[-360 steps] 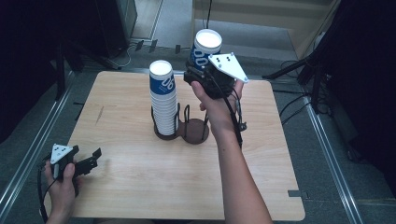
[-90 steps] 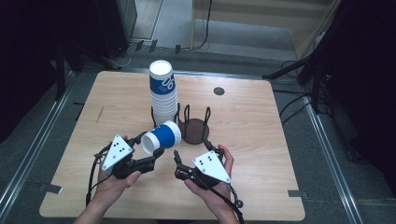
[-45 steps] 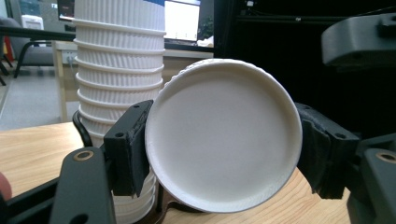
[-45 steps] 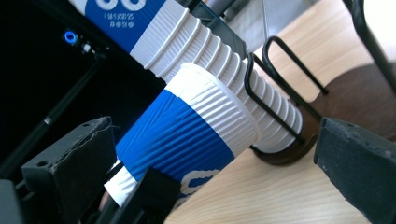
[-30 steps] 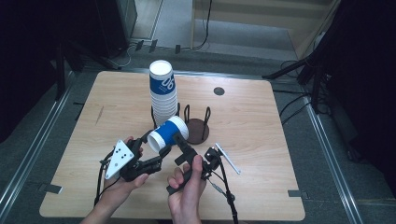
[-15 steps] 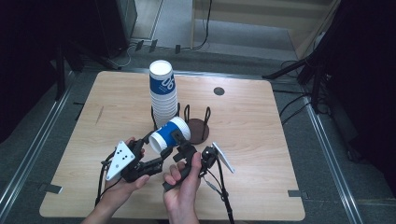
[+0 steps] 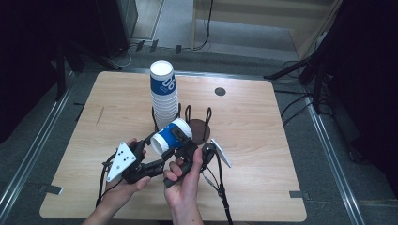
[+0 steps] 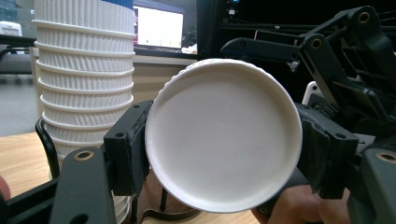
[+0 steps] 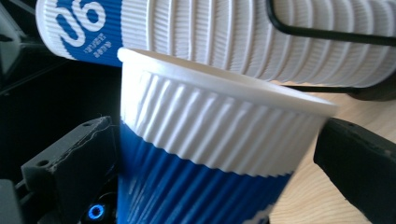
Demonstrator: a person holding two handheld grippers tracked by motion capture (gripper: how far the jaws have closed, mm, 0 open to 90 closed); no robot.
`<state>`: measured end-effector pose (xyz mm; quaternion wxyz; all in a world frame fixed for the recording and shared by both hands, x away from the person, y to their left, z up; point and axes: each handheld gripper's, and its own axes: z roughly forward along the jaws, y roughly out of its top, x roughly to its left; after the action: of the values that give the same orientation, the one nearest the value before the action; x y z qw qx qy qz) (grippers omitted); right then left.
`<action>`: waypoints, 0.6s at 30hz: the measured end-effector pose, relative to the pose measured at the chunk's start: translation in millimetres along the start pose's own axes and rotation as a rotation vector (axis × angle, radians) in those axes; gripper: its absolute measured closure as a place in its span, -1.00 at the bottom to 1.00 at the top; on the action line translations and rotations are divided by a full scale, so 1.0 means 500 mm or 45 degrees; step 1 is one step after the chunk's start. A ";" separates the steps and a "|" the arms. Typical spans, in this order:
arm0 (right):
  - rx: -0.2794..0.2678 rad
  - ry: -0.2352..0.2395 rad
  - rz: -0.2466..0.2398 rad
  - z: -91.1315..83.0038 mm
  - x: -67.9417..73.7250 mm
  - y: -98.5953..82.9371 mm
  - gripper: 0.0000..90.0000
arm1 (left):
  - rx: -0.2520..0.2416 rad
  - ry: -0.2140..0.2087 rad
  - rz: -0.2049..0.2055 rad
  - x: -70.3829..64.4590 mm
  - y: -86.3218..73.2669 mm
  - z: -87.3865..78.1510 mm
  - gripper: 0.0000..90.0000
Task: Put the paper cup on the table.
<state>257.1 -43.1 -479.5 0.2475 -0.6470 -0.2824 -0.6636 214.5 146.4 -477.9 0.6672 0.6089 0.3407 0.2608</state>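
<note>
A blue and white ribbed paper cup lies on its side above the table's front half. My left gripper is shut on its base end. In the left gripper view the white base faces me, pinched between both black jaws of my left gripper. My right gripper stands open, its jaws either side of the cup near the rim, with a small gap at the right jaw. Behind stands a tall stack of cups in a black wire holder.
The holder's second ring is empty over a dark round base. A small dark disc lies at the far side of the wooden table. Cables trail from both grippers toward the front edge. Stands and cables crowd the floor around.
My right gripper has come in from the right, turned, and set its jaws around the rim end of the cup. My left gripper kept hold of the cup and lifted it slightly.
</note>
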 end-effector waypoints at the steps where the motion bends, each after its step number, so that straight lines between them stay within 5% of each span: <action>1: 0.009 0.008 0.006 0.001 0.000 0.001 -1.00 | 0.001 -0.004 -0.003 0.000 0.000 0.000 -0.36; 18: 0.081 0.068 0.048 0.010 -0.004 0.007 -0.59 | -0.004 -0.019 0.033 0.001 -0.001 -0.004 -0.37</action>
<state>263.2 -42.1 -481.2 0.2876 -0.6260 -0.2844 -0.6667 213.1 148.0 -478.7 0.6671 0.6142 0.3274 0.2656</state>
